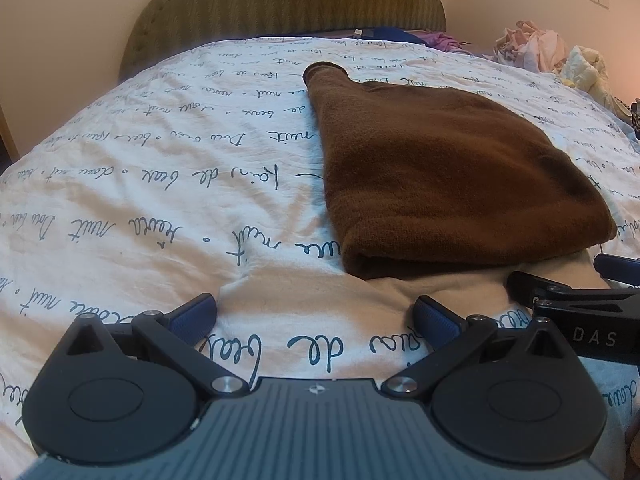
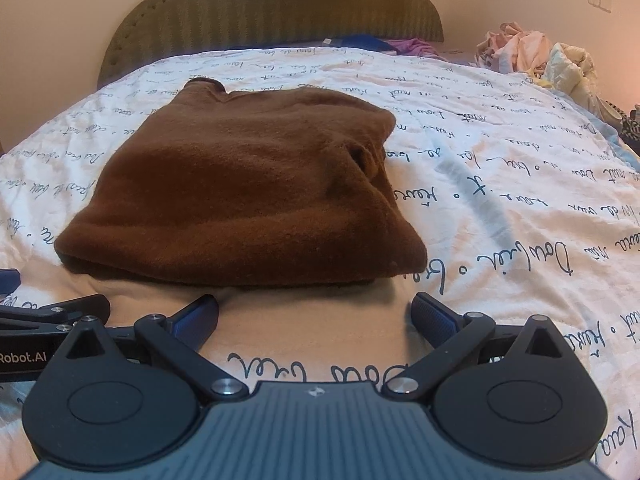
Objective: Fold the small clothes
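Note:
A brown fleece garment (image 1: 440,168) lies folded into a thick rectangle on the white bedspread with script print (image 1: 160,184); a sleeve or collar end sticks out at its far corner. It also shows in the right wrist view (image 2: 240,188). My left gripper (image 1: 316,316) is open and empty, just in front of and left of the garment's near edge. My right gripper (image 2: 316,316) is open and empty, just in front of the garment's near edge. Each gripper shows at the side of the other's view, the right one (image 1: 576,304) and the left one (image 2: 48,316).
A green padded headboard (image 2: 276,4) stands at the far end of the bed. A heap of pale unfolded clothes (image 2: 536,56) lies at the far right. Blue and purple cloth (image 2: 384,45) lies by the headboard.

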Available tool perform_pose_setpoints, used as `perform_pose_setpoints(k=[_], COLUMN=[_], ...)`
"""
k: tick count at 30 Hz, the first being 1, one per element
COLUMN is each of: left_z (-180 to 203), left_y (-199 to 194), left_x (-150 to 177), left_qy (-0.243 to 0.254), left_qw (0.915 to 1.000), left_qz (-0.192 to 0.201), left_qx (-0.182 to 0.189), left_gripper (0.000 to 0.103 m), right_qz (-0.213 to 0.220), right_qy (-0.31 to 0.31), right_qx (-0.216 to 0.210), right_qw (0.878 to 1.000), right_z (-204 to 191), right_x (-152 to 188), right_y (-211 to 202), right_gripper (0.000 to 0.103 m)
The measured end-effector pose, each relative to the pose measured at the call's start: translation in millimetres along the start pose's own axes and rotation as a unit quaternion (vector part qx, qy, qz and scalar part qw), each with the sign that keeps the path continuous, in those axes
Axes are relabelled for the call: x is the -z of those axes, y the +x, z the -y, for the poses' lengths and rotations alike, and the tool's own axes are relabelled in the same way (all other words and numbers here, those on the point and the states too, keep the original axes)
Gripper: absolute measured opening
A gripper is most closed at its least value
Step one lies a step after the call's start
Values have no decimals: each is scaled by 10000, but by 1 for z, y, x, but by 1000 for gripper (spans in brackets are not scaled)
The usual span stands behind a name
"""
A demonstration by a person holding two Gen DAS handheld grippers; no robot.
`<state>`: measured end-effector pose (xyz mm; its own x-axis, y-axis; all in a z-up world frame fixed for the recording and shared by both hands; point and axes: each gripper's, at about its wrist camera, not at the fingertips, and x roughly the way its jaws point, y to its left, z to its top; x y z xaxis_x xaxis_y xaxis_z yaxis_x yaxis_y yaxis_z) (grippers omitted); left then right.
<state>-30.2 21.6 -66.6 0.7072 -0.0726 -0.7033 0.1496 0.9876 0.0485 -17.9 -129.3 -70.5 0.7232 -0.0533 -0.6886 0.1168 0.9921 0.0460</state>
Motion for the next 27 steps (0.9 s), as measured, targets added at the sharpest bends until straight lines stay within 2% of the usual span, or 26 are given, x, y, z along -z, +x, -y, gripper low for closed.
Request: perform_pose_setpoints(k=[27], left_z=[1], left_y=[0], left_x=[1], left_qy=[7], left_qw=[10000], left_qz=[2], left_qx=[-9], left_gripper=[103], right_qz=[22], right_qy=[-103], right_qx=[-93], right_qw=[9999], right_z=[-2], right_x=[-3], right_y=[4], right_gripper=[103])
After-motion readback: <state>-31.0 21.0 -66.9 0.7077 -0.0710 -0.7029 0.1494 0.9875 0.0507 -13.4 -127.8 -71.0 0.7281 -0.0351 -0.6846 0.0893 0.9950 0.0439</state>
